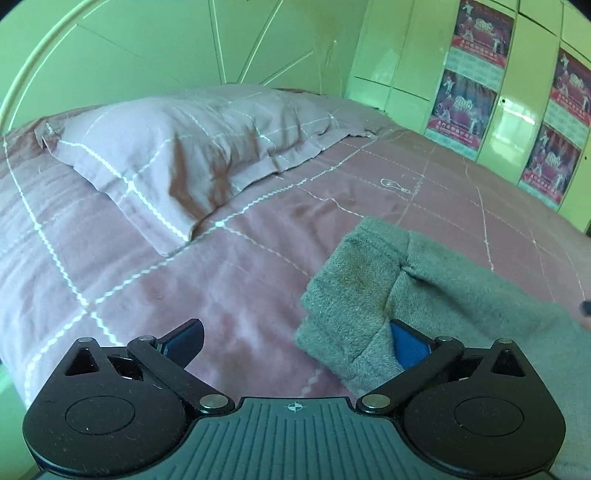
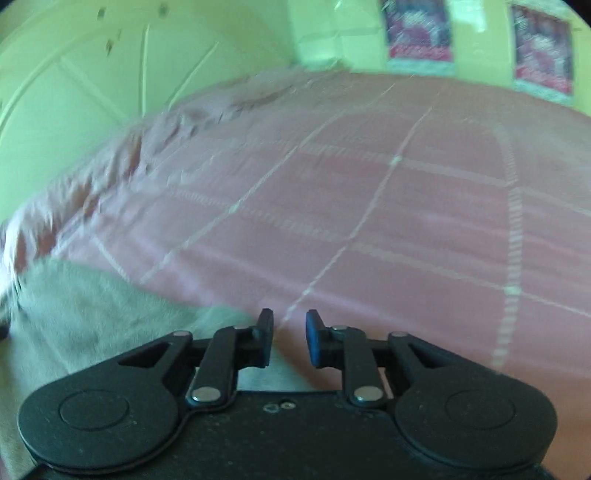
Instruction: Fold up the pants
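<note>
Grey pants (image 1: 424, 295), soft and fleecy, folded into a thick bundle on the pink bed (image 1: 221, 295), well apart from the pillow (image 1: 192, 155) and nearer the camera than it. Nearest corner of the bundle doubled over into a blunt flap, with a deep crease across it.

Left gripper (image 1: 295, 341) spread as wide as it goes, gripping nothing. Left finger over bare pink sheet, apart from the pants; right blue pad (image 1: 408, 347) against the near edge of the bundle, partly tucked behind a fold of grey cloth. Whether pad and cloth actually touch: cannot tell.

Right gripper (image 2: 290, 338) nearly closed, a narrow gap between the blue pads (image 2: 314, 341), nothing caught in that gap. Right wrist view smeared by blur. Pants (image 2: 92, 314) there at lower left, just beside and under the left finger, with a strip of grey also visible below the gap. Beyond the fingertips, only pink sheet with pale grid lines.

Pillow lying up by the pale green headboard (image 1: 147, 44), in the same pink check as the sheet. Beyond the far side of the bed from the pillow, pale cupboard doors (image 1: 517, 110) carrying several red and purple posters (image 1: 480, 33).
</note>
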A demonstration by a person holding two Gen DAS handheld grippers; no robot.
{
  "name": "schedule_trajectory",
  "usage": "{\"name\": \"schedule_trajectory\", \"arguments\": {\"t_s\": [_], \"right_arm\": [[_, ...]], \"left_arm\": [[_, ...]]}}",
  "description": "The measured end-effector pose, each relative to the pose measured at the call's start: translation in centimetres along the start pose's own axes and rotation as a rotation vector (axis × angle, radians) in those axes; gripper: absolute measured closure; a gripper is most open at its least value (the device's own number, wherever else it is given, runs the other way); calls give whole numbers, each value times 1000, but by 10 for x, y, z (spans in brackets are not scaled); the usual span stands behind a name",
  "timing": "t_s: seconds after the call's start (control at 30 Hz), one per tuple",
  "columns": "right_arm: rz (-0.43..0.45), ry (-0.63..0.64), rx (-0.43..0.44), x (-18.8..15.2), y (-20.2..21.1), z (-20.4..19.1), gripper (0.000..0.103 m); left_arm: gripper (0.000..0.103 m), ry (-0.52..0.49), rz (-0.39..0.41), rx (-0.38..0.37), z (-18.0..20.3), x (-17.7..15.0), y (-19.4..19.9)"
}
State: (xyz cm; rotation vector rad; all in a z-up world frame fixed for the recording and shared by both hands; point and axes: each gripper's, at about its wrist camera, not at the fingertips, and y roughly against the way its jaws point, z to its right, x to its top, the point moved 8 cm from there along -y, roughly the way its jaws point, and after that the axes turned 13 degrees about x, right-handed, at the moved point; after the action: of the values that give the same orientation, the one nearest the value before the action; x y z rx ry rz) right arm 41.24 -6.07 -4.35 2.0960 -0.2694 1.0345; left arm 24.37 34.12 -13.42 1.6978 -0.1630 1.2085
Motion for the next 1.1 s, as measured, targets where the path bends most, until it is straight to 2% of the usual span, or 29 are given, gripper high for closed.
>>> {"name": "schedule_trajectory", "arguments": {"t_s": [0.07, 0.1, 0.13, 0.2, 0.3, 0.4, 0.43, 0.5, 0.53, 0.57, 0.6, 0.63, 0.7, 0.8, 0.9, 0.97, 1.03, 1.07, 1.1], "right_arm": [[100, -29, -43, -1, 57, 12, 85], [135, -40, -79, -6, 87, 18, 72], [161, -45, -125, -14, 113, 23, 45], [204, -66, -160, -36, 147, 25, 15], [156, -99, -130, -71, 149, 17, 24], [101, -119, -144, -96, 133, 17, 30], [71, -132, -164, -102, 130, 25, 36], [43, -188, -229, -111, 138, 52, 47], [46, -203, -248, -116, 150, 66, 58], [50, -203, -292, -116, 163, 80, 59], [65, -218, -388, -118, 186, 102, 59], [93, -257, -467, -121, 211, 123, 58], [122, -362, -568, -132, 259, 157, 57], [270, -418, -581, -147, 328, 156, 55], [498, -555, -534, -177, 391, 140, 56], [642, -672, -537, -209, 428, 139, 55], [721, -771, -545, -240, 450, 146, 58], [737, -811, -521, -253, 451, 153, 58], [739, -839, -490, -260, 449, 158, 64]], "left_arm": [[0, -45, 39, 26, 5, 1, 16], [0, -65, 58, 27, 10, 3, 23], [0, -83, 86, 21, 18, 5, 33], [0, -105, 155, 10, 37, 9, 51], [0, -164, 231, -8, 79, 9, 69], [0, -240, 205, -112, 126, -4, 82], [0, -291, 193, -132, 139, -11, 81], [0, -399, 129, -108, 152, -27, 70], [0, -439, 71, -106, 152, -37, 62], [0, -447, 41, -118, 148, -44, 57], [0, -416, 55, -149, 141, -46, 58], [0, -365, 35, -186, 135, -44, 59], [0, -317, 24, -224, 129, -43, 59], [0, -389, 28, -180, 140, -49, 59], [0, -398, 66, -138, 148, -48, 70], [0, -359, 65, -196, 154, -51, 86], [0, -389, 88, -226, 165, -58, 101], [0, -421, 96, -225, 170, -62, 106], [0, -455, 93, -226, 175, -67, 108]]}}
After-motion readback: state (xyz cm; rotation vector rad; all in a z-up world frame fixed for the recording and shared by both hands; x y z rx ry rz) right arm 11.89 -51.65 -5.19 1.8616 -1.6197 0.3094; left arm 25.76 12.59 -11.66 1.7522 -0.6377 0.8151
